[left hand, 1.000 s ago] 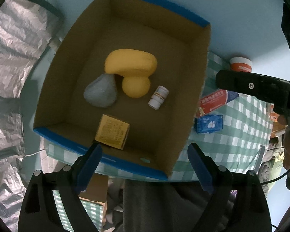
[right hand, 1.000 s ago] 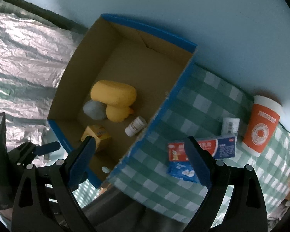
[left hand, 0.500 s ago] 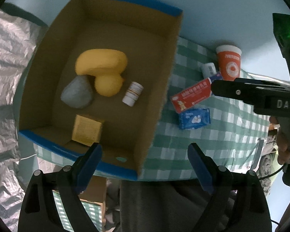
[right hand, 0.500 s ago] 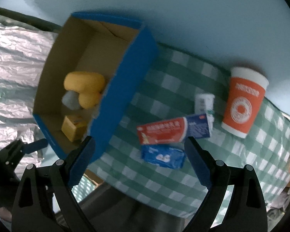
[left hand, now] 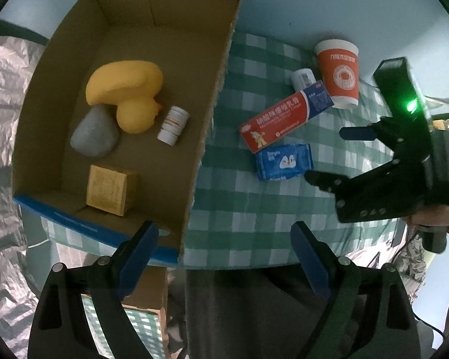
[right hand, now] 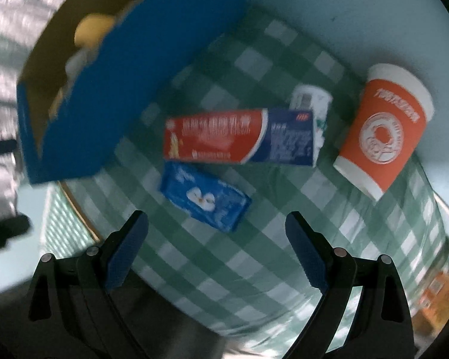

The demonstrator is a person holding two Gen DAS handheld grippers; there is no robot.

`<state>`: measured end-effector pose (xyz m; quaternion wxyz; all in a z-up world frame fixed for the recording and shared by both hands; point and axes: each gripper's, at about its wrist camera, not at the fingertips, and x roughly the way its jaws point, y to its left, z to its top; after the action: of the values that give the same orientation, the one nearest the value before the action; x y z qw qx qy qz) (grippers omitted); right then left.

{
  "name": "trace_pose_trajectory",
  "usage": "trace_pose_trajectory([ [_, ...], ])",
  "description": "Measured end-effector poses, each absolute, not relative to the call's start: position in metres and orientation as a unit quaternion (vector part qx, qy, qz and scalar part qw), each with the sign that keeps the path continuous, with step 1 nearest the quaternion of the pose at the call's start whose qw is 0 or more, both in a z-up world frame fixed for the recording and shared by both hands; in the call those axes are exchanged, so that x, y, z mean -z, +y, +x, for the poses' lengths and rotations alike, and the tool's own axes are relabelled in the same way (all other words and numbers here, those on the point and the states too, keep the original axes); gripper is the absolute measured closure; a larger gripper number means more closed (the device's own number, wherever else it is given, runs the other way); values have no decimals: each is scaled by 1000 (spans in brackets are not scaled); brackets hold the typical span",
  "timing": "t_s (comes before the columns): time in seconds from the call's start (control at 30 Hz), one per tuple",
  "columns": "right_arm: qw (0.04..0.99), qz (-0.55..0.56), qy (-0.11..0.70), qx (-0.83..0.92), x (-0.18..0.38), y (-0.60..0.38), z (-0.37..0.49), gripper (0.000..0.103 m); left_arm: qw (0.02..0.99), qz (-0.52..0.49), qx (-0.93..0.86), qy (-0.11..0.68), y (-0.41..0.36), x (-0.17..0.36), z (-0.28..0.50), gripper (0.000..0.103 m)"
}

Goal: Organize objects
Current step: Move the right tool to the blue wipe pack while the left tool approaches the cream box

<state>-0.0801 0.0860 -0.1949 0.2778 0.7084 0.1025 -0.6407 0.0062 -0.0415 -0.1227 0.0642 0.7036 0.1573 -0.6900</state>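
1. The cardboard box (left hand: 212, 113) sits on the left of the counter (left hand: 254, 209), holding a yellow duck (left hand: 128, 95), a grey stone (left hand: 94, 136), a pill bottle (left hand: 173, 124) and a small tan carton (left hand: 110, 190).
2. The left tool (left hand: 224, 257) hangs wide open and empty above the counter's near edge.
3. Right of the box lie a toothpaste carton (right hand: 239, 136) and, just below it, a blue tissue pack (right hand: 205, 199).
4. The right tool (right hand: 217, 249) is spread wide, gripping nothing, just above the tissue pack.
5. Farthest right stands an orange cup (right hand: 383, 133), a small white bottle (right hand: 309, 103) beside it.
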Motion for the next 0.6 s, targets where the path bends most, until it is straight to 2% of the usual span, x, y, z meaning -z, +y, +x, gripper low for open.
trace_pose_trajectory([
  [0.6, 345, 629, 195, 669, 230, 56, -50, 13, 69, 708, 685, 160, -20, 139, 5, 12],
])
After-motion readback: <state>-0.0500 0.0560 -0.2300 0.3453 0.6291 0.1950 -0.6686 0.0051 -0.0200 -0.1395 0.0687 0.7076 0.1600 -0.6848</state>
